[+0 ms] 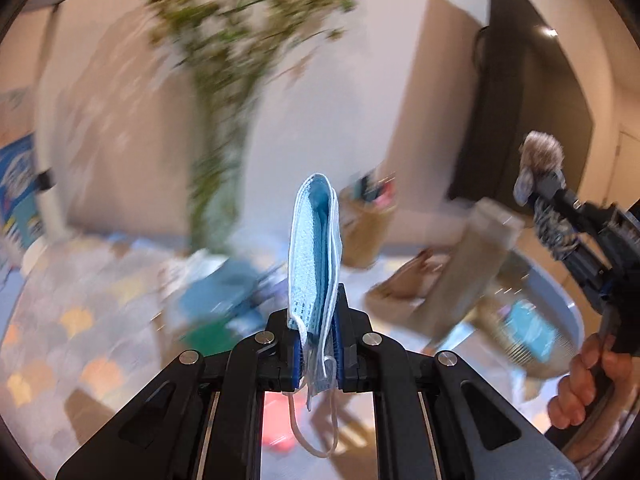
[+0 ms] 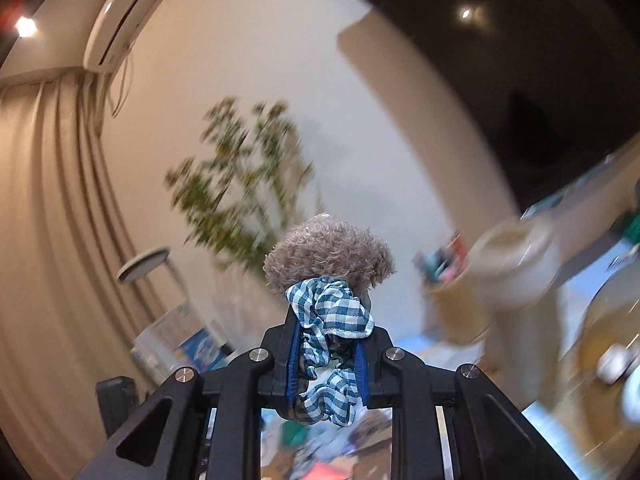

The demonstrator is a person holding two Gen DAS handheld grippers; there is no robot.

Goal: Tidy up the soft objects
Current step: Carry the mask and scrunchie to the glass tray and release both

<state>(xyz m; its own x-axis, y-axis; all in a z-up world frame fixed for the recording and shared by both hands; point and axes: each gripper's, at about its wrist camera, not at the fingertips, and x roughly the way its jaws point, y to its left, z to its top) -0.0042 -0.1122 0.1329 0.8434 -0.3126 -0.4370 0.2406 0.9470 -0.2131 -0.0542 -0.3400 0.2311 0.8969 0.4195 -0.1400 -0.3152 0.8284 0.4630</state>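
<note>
My left gripper (image 1: 317,320) is shut on a folded light-blue face mask (image 1: 314,248), which stands upright between the fingers with its white ear loop hanging below. My right gripper (image 2: 326,344) is shut on a small grey-brown plush toy (image 2: 328,252) wearing a blue-and-white checked cloth (image 2: 332,320). The right gripper with the plush (image 1: 542,152) also shows at the right edge of the left wrist view, held in a hand (image 1: 580,384). Both grippers are raised in the air; the background is motion-blurred.
A leafy plant (image 1: 228,60) stands against the wall. A dark screen (image 1: 528,92) is at the right. A cluttered low table (image 1: 560,300) with cardboard boxes (image 1: 460,280) lies below. A patterned play mat (image 1: 72,320) covers the floor. Curtains (image 2: 48,220) hang at the left.
</note>
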